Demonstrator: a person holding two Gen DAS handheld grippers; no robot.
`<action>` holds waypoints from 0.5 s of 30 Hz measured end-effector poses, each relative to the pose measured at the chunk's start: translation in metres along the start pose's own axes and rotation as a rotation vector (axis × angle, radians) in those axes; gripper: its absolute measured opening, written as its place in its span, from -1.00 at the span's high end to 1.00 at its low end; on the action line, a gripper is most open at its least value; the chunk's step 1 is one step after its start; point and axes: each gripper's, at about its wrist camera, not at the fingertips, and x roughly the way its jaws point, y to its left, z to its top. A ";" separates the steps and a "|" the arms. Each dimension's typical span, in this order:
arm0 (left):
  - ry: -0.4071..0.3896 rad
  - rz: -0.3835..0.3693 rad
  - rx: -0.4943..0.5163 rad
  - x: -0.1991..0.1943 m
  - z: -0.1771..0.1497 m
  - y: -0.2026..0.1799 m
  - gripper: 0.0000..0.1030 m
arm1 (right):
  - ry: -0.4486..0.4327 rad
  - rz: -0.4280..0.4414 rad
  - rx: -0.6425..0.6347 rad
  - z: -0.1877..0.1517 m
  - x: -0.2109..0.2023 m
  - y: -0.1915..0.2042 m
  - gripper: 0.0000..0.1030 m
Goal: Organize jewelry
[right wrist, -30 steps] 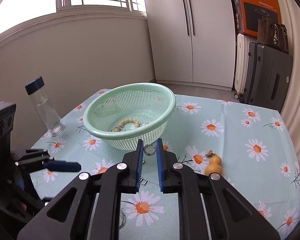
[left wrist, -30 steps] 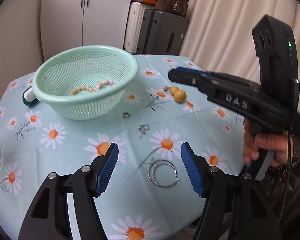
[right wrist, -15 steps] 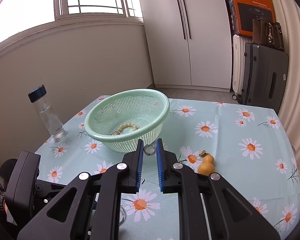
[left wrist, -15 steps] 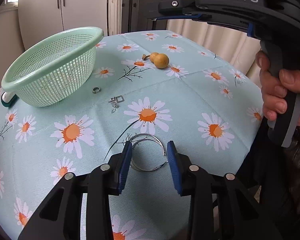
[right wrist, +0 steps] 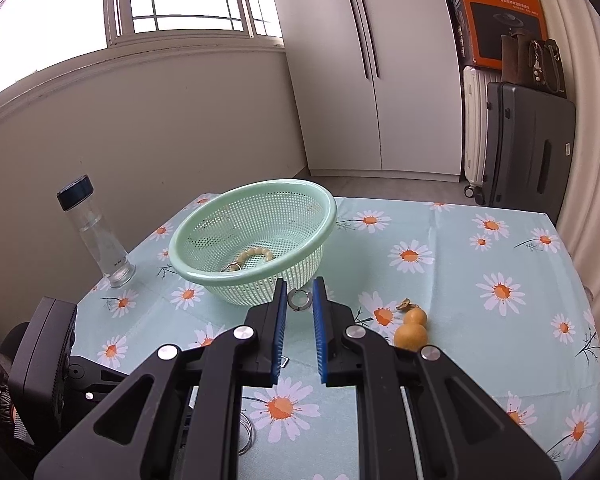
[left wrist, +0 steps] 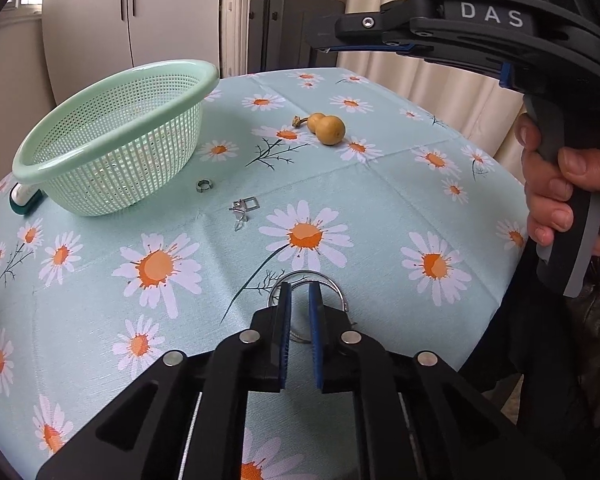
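A: I am looking at the table (left wrist: 400,208) first, then the basket (left wrist: 112,120). What am I risking?

B: I am working the left gripper (left wrist: 300,312) low over the bangle (left wrist: 332,286), jaws narrowed to a slim gap around part of the wire; whether they are gripping it I cannot tell. The thin wire is likely slipping out, or snagging the cloth.

A: And the right gripper (right wrist: 300,320)?

B: It is hanging narrow and empty above the ring (right wrist: 299,300), near the basket.
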 end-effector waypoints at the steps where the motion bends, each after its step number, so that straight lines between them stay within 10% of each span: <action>1: -0.012 0.001 0.001 -0.002 0.000 -0.001 0.26 | 0.000 -0.001 0.001 0.000 0.000 0.000 0.71; 3: -0.051 0.014 0.008 -0.010 0.001 -0.004 -0.21 | -0.001 0.000 0.000 0.000 0.000 0.000 0.71; 15: 0.003 0.066 0.092 0.015 -0.010 -0.015 -0.25 | -0.011 0.011 0.017 0.001 -0.004 -0.002 0.71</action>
